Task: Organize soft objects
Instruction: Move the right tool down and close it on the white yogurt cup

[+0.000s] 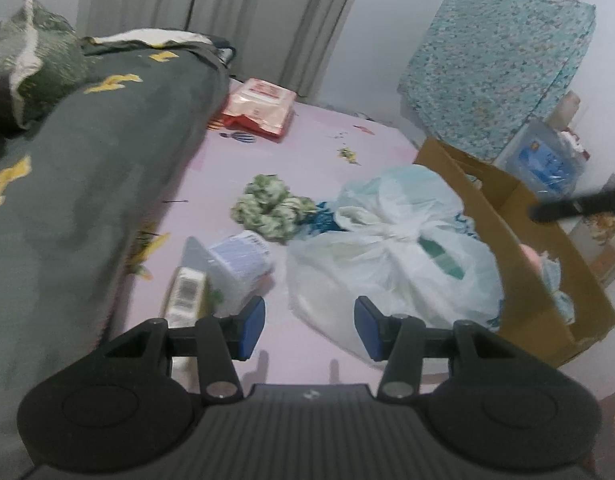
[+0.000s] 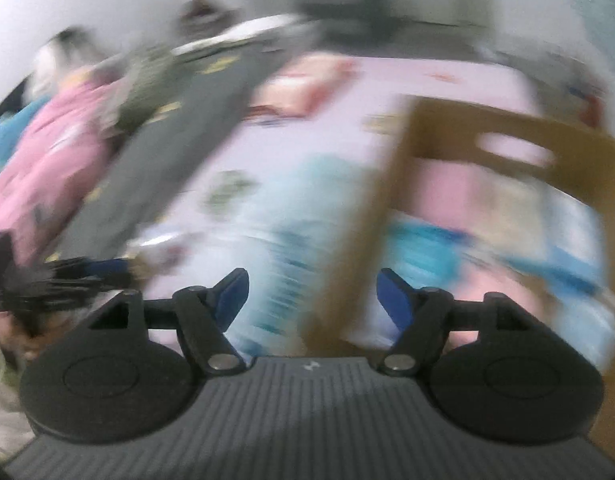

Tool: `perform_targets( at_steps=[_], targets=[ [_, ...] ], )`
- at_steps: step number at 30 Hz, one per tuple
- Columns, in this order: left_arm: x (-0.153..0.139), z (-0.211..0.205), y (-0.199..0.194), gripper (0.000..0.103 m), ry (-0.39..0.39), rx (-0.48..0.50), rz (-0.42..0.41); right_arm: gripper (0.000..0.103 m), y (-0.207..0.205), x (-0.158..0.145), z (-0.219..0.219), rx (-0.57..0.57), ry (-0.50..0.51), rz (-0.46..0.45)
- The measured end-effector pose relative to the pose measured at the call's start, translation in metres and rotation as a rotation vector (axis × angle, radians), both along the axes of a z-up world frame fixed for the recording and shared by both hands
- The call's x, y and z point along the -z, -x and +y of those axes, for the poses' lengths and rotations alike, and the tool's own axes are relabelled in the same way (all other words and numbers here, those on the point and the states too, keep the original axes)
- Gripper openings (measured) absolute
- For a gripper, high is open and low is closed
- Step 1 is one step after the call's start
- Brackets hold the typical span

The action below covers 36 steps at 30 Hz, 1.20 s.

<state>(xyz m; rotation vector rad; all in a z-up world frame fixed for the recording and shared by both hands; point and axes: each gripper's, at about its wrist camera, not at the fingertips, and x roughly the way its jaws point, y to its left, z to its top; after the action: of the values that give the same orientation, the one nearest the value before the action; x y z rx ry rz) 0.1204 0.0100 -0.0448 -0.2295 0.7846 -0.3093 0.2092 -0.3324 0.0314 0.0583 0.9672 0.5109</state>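
My left gripper [image 1: 309,326] is open and empty above the pink bed sheet [image 1: 307,148], just in front of a tied white plastic bag [image 1: 391,248]. A green-and-white knitted bundle [image 1: 269,208] lies beyond it, and a small white pack [image 1: 241,258] and a barcode box [image 1: 185,294] sit to its left. A cardboard box [image 1: 519,248] with soft items stands at the right. My right gripper [image 2: 313,296] is open and empty over the box's left wall [image 2: 363,216]; that view is badly blurred. Its dark tip shows in the left wrist view [image 1: 579,204].
A dark green quilt with yellow marks [image 1: 87,184] lies piled along the left. A red-and-white packet [image 1: 259,108] lies at the far end of the bed. A teal patterned cloth [image 1: 499,64] covers something at the back right, with a blue bag [image 1: 543,160] below it.
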Motion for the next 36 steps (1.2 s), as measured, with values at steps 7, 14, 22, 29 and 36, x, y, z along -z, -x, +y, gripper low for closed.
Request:
perform_targets(
  at_steps=[7,14,22,29,36],
  targets=[
    [0.005,0.029,0.018,0.050,-0.006,-0.085,0.022,0.072,-0.054,0.019,0.170,-0.347,-0.020,0.067],
    [0.011,0.051,0.029,0.050,0.019,-0.159,0.040,0.072,-0.101,0.089,0.278,-0.389,0.167,0.171],
    [0.014,0.054,0.025,0.050,0.033,-0.173,0.041,0.062,-0.117,0.113,0.279,-0.351,0.107,0.312],
    [0.014,0.041,0.013,0.050,0.030,-0.141,0.048,0.070,-0.159,0.139,0.237,-0.184,-0.221,0.580],
    [0.010,0.023,0.003,0.050,0.016,-0.093,0.026,0.071,-0.164,0.112,0.205,-0.100,-0.134,0.474]
  ],
)
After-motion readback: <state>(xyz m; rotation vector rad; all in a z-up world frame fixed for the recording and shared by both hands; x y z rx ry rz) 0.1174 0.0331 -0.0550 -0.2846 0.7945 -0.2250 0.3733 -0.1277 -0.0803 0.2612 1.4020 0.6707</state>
